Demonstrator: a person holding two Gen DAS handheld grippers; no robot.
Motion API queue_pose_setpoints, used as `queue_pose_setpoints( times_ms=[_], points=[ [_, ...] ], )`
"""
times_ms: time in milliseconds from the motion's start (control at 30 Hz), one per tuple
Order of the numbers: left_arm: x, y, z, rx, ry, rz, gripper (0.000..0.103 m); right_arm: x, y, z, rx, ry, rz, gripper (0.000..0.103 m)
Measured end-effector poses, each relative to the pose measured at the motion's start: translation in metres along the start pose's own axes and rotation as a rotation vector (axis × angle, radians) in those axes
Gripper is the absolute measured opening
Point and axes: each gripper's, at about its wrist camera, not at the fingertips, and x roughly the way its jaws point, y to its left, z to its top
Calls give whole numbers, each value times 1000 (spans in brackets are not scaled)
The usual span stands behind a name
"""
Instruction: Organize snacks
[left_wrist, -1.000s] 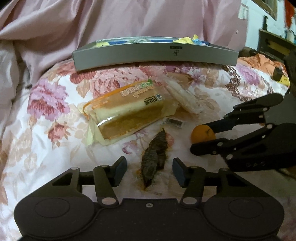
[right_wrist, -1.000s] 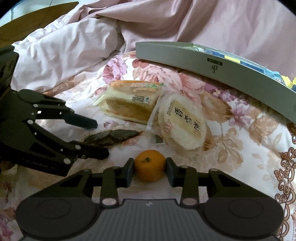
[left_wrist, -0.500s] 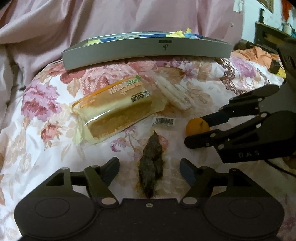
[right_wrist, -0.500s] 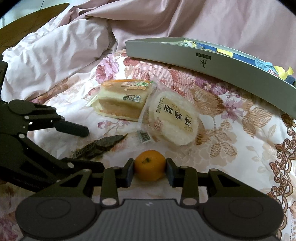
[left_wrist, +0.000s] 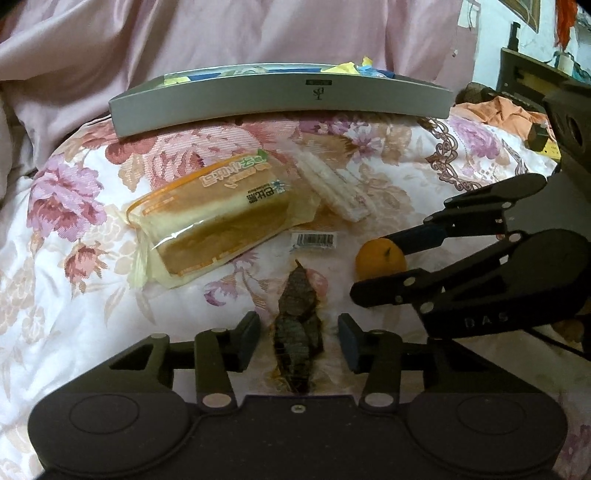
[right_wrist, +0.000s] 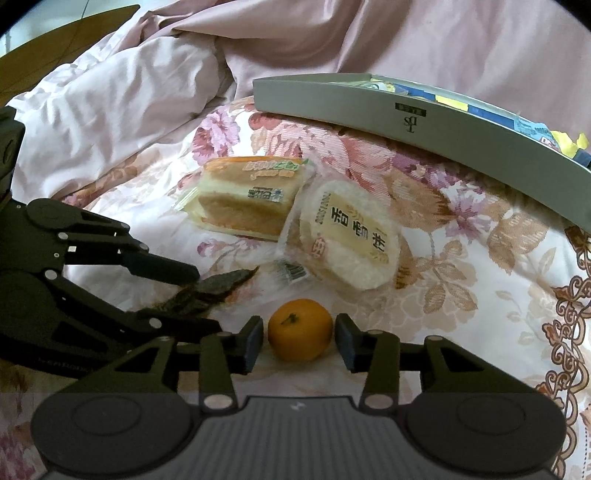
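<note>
My left gripper (left_wrist: 298, 341) is open, its fingers either side of a dark brown dried snack (left_wrist: 296, 332) lying on the floral bedspread. My right gripper (right_wrist: 299, 341) is open around a small orange (right_wrist: 300, 334), pads close to it but apart. The orange also shows in the left wrist view (left_wrist: 380, 258), between the right gripper's fingers. A wrapped sandwich cake (left_wrist: 214, 218) and a round rice cake packet (right_wrist: 349, 240) lie beyond. A grey tray (left_wrist: 280, 101) holding several snack packets stands at the back.
A pink duvet (right_wrist: 122, 99) is bunched behind and to the left of the tray. A barcode tag (left_wrist: 314, 240) lies between the cake and the dried snack. Furniture and orange cloth (left_wrist: 495, 107) sit at the far right.
Both grippers have come down to the bedspread. The right gripper, shut on the orange before, has opened its fingers off it. The left gripper stays open around the dried snack.
</note>
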Motion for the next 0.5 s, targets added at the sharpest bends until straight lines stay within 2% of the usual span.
queue_pose_setpoints(
  times_ms=[167, 233, 300, 500],
  points=[
    [-1, -2, 0, -23, 1, 20, 48, 1, 2, -2, -17, -2, -2, 51],
    [-2, -3, 0, -24, 3, 28, 48, 1, 3, -2, -27, -3, -5, 47],
    [-4, -4, -2, -24, 5, 35, 48, 1, 4, -3, -34, -4, -5, 39],
    [-6, -6, -1, -39, 25, 50, 48, 0, 7, -3, -61, -10, -11, 38]
  ],
)
